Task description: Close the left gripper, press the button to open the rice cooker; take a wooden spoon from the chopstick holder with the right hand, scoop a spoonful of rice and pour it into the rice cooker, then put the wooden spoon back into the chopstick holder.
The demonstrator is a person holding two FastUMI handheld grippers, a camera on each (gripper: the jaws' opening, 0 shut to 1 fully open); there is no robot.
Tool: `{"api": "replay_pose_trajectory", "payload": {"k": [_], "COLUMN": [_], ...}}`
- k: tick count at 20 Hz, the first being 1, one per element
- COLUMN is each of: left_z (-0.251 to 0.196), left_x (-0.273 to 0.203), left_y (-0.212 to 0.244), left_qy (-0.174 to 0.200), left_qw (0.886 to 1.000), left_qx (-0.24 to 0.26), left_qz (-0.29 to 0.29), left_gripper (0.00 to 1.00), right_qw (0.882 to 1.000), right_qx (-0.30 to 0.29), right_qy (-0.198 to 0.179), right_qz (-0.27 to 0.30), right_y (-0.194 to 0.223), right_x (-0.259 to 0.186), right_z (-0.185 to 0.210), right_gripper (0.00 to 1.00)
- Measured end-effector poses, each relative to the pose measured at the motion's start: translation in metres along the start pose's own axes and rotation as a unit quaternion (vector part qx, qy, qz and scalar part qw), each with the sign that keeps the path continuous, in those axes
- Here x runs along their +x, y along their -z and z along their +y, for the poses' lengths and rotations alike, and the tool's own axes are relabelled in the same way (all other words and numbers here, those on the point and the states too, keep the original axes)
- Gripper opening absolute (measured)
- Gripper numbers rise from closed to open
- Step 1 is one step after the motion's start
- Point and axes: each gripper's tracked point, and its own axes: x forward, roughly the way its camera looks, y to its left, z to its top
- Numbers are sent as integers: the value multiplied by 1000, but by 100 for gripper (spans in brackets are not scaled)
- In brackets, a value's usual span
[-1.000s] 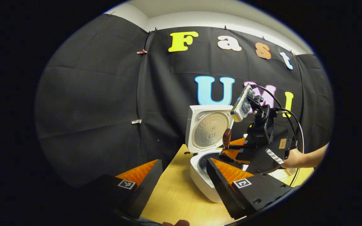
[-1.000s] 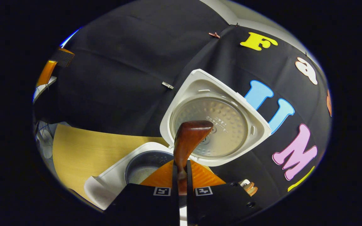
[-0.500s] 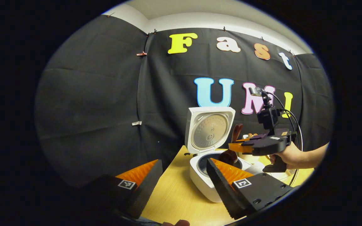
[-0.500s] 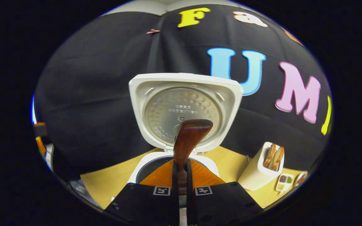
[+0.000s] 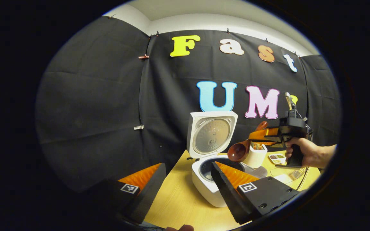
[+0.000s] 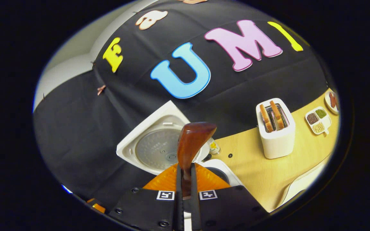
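Observation:
The white rice cooker stands on the wooden table with its lid swung up. In the left gripper view my left gripper is open and holds nothing, just in front of the cooker. To the cooker's right, a hand holds my right gripper, shut on the wooden spoon's handle. The spoon's bowl hangs tilted above the cooker's right edge, beside the white chopstick holder. In the right gripper view the spoon handle rises between the shut fingers of my right gripper, and the holder stands to the right with wooden utensils in it.
A small divided dish with grains sits right of the holder, and another dish lies past it. A white curved rim shows at the lower right. A small bottle stands behind the cooker. Bare table lies between cooker and holder.
My right gripper has swung away from over the cooker pot to the right, toward the chopstick holder, turning the spoon level with its bowl raised. My left gripper has stayed put.

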Motion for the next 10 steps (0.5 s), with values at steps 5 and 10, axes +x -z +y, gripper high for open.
{"api": "replay_pose_trajectory", "payload": {"k": [5,10], "left_z": [-10,-36], "left_x": [0,2], "left_y": [-7,-12], "left_qy": [2,19], "left_qw": [1000,1000], "left_qx": [-19,-22], "left_qz": [-7,-12], "left_gripper": [97,94], "right_qw": [995,989], "right_qx": [82,98], "right_qy": [-25,-6], "right_qz": [-51,-110], "right_y": [-50,-103], "right_x": [-51,-119], "right_z": [-10,-51], "right_gripper": [13,13]}}
